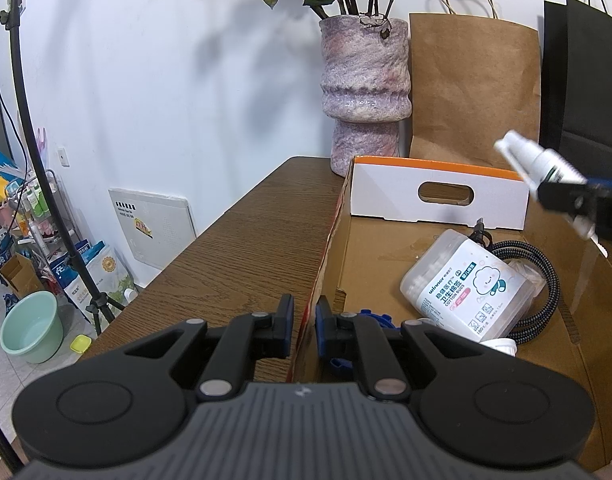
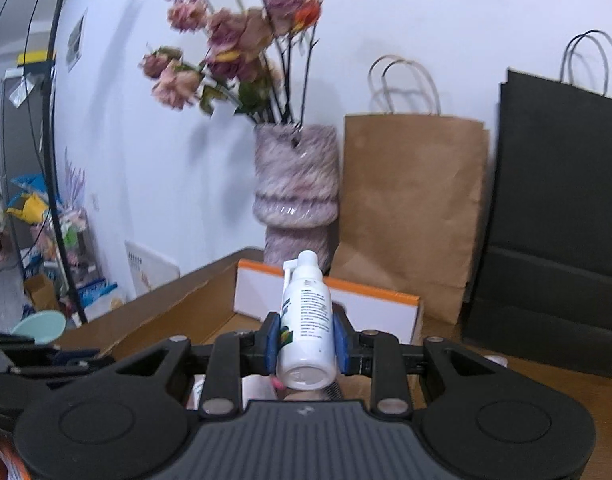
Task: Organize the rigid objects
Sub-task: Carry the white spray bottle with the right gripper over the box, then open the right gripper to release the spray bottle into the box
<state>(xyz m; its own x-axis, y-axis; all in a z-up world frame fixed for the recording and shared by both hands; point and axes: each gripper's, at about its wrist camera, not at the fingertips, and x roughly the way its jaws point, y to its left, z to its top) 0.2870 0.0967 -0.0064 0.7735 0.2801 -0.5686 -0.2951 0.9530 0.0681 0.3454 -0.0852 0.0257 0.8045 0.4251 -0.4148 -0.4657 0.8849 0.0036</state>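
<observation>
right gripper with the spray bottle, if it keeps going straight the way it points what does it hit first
Probably the white end wall of the cardboard box, dead ahead of the right gripper and the spray bottle. The vase stands behind that wall. Depth is hard to judge in this fisheye view.

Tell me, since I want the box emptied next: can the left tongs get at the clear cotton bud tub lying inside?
Probably not yet: left tongs are shut on the cardboard box wall, though nothing covers the tub.

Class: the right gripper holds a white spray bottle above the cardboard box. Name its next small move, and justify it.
Probably lower the spray bottle into the bare part of the cardboard box behind the cotton buds tub. The right gripper is clamped on it in the air, while the left gripper pinches the box's wall.
</observation>
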